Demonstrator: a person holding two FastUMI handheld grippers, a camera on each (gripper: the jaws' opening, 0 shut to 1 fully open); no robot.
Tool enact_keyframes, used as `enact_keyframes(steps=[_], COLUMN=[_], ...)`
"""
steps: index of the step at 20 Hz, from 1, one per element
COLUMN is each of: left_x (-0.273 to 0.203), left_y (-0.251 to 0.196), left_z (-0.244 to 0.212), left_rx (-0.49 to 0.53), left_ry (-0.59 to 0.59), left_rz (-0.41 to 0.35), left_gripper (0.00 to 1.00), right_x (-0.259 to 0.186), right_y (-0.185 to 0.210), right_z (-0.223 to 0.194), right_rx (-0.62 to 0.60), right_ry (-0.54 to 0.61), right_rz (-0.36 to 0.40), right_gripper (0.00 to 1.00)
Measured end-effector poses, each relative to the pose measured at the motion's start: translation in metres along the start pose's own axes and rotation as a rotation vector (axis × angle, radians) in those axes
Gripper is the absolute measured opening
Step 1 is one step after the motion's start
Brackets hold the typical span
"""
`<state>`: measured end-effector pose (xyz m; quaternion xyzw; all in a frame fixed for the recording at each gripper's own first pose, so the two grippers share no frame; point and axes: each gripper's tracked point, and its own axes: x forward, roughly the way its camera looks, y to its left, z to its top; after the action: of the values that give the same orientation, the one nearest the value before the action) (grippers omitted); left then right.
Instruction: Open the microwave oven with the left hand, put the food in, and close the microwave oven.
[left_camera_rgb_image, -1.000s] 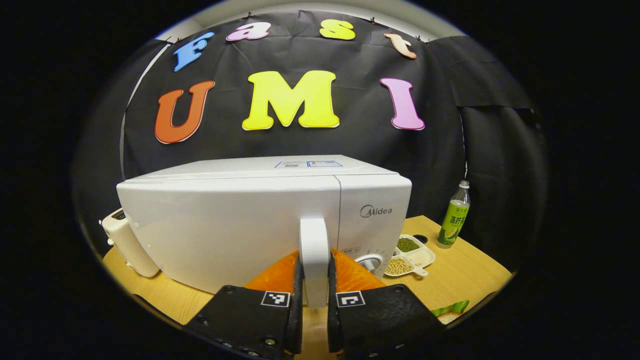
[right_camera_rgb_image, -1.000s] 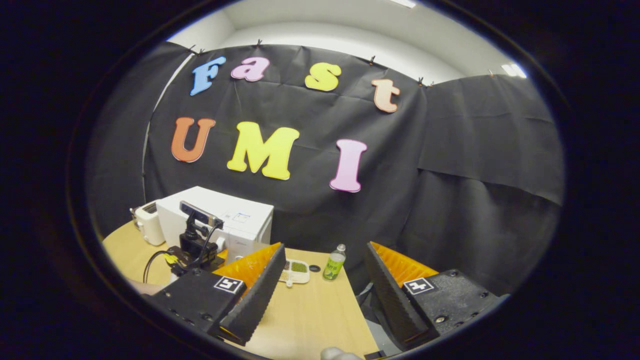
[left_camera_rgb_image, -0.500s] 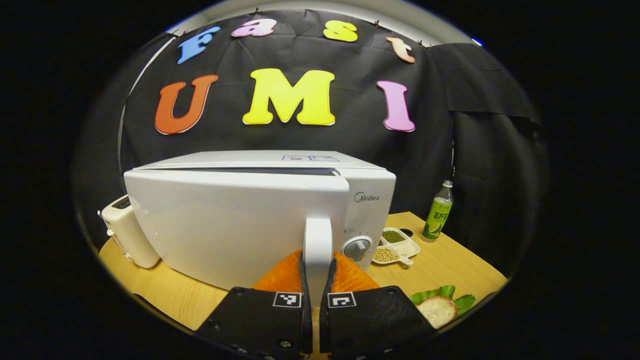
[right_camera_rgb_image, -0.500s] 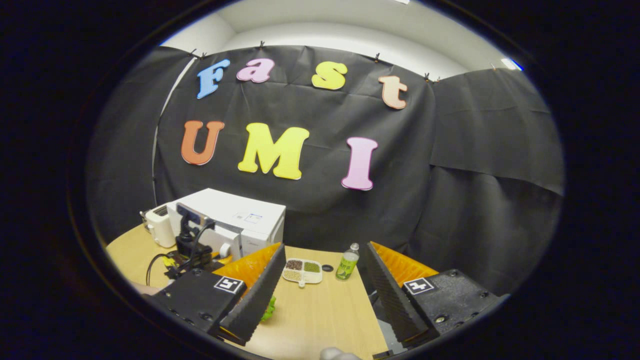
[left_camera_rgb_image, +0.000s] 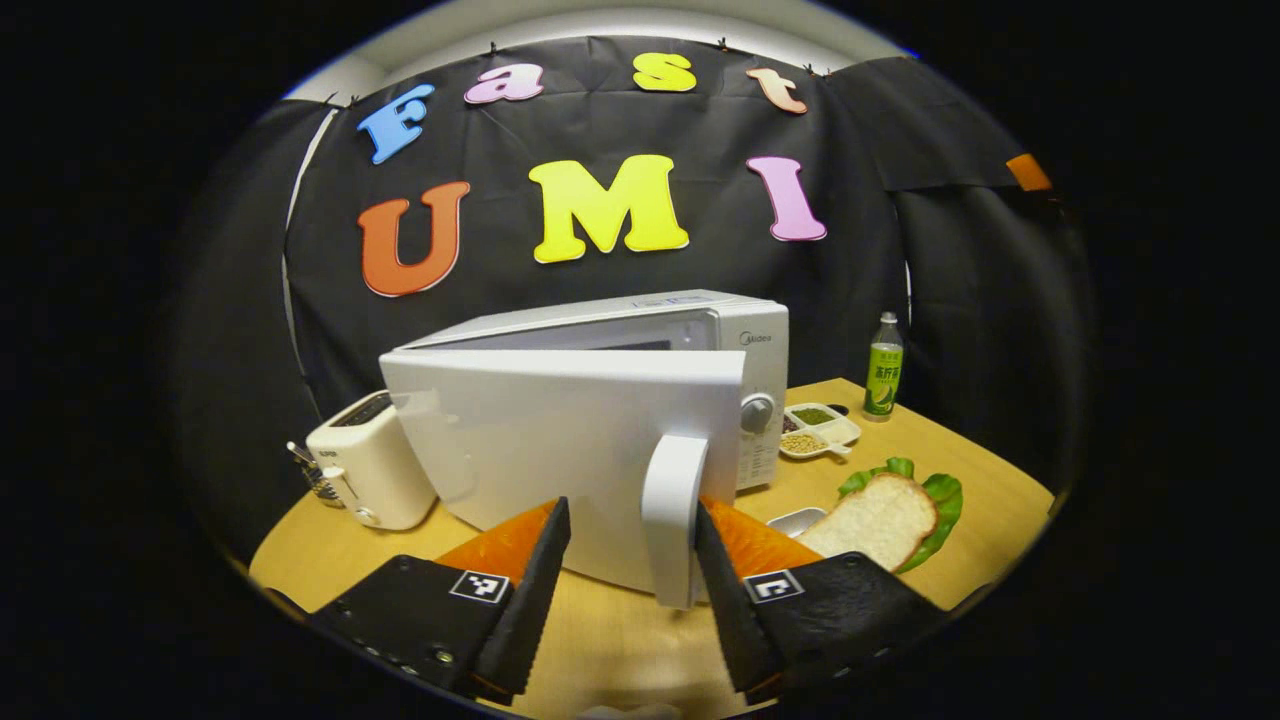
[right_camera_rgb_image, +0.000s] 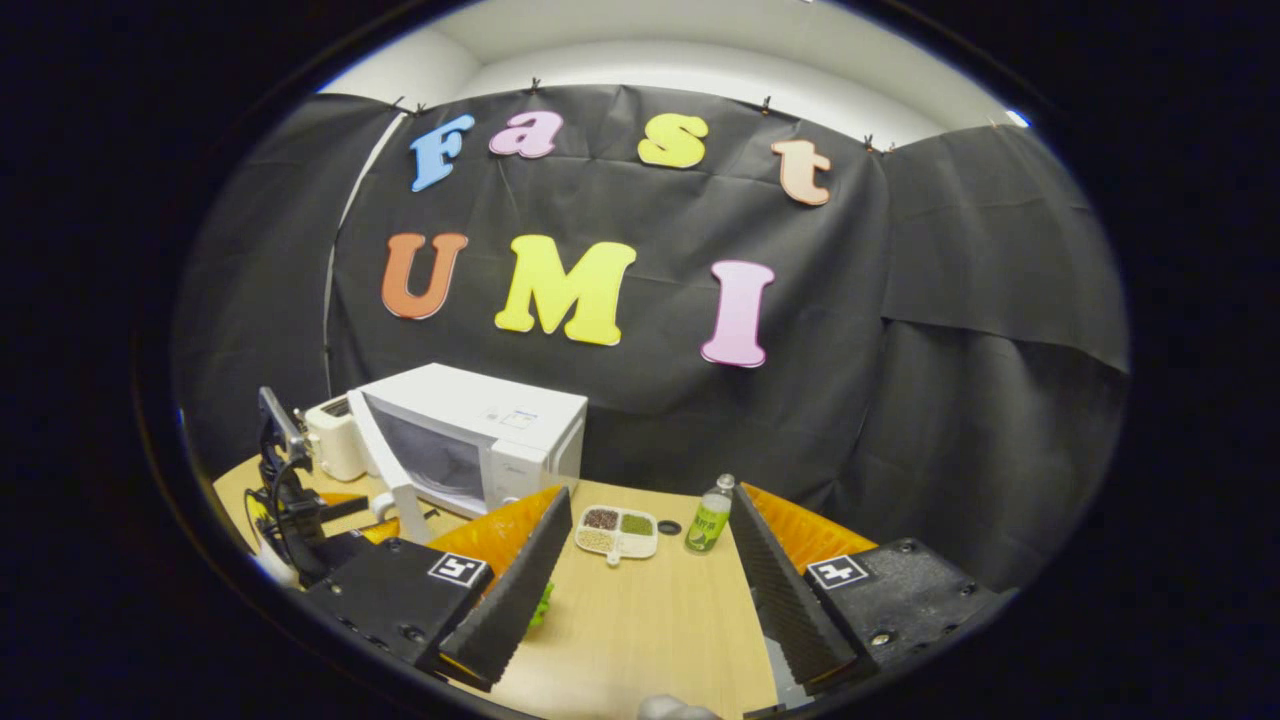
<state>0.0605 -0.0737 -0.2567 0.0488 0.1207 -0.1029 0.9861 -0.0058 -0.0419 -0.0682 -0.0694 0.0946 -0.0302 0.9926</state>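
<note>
Here, item by item. Microwave oven (left_camera_rgb_image: 600, 400): white, standing on the wooden table (left_camera_rgb_image: 940, 520) toward its far left side, against the black cloth wall. Its door (left_camera_rgb_image: 560, 440) is swung partly open on the left hinge, with the dark cavity showing in a strip above the door's top edge. In the right gripper view the microwave oven (right_camera_rgb_image: 480, 440) shows its door (right_camera_rgb_image: 380, 460) standing out at an angle and the cavity opening visible behind it.

Door handle (left_camera_rgb_image: 675, 520): white, vertical bar at the door's right edge. It stands between the fingers of the left gripper (left_camera_rgb_image: 625, 590), whose jaws are spread wide; the right-hand finger lies just beside the handle, and contact cannot be judged, while the left-hand finger is clear of it.

Right gripper (right_camera_rgb_image: 650, 590): held over the near part of the table, jaws wide apart, nothing between them.

Food: a slice of bread on lettuce (left_camera_rgb_image: 885, 515), lying on the table to the right of the microwave oven, near the front edge.

Other items: a white toaster (left_camera_rgb_image: 365, 470) left of the microwave oven; a divided dish of beans (left_camera_rgb_image: 820, 432) just right of the control panel; a green-labelled bottle (left_camera_rgb_image: 884, 365) farther right, near the wall.
</note>
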Motion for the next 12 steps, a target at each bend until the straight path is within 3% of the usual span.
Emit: enact_keyframes(steps=[1,3,4,5,6,10,12], left_x=[-0.004,-0.007,-0.011,-0.014,-0.02,-0.041,-0.054], left_y=[0.006,0.011,0.014,0.017,0.019,0.038,0.051], left_z=[0.002,0.0,-0.003,-0.004,-0.007,-0.014,-0.02], left_rx=[-0.007,-0.04,-0.056,-0.065,-0.066,-0.056,-0.058], left_ry=[-0.006,0.004,0.015,0.019,0.025,0.037,0.051], left_rz=[0.008,0.015,0.015,0.019,0.025,0.045,0.062], left_gripper=[0.87,0.94,0.96,0.9,0.97,0.97,0.96], right_x=[0.001,0.001,0.002,0.002,0.002,0.007,0.012], right_y=[0.001,0.006,0.008,0.011,0.013,0.03,0.04], right_z=[-0.003,-0.006,-0.007,-0.008,-0.009,-0.023,-0.034], right_rx=[0.003,0.008,0.005,0.001,-0.004,-0.004,-0.002], right_ry=[0.005,0.011,0.011,0.011,0.012,0.04,0.064], right_rz=[0.006,0.019,0.022,0.027,0.033,0.065,0.084], right_gripper=[0.97,0.97,0.97,0.96,0.97,1.0,0.96])
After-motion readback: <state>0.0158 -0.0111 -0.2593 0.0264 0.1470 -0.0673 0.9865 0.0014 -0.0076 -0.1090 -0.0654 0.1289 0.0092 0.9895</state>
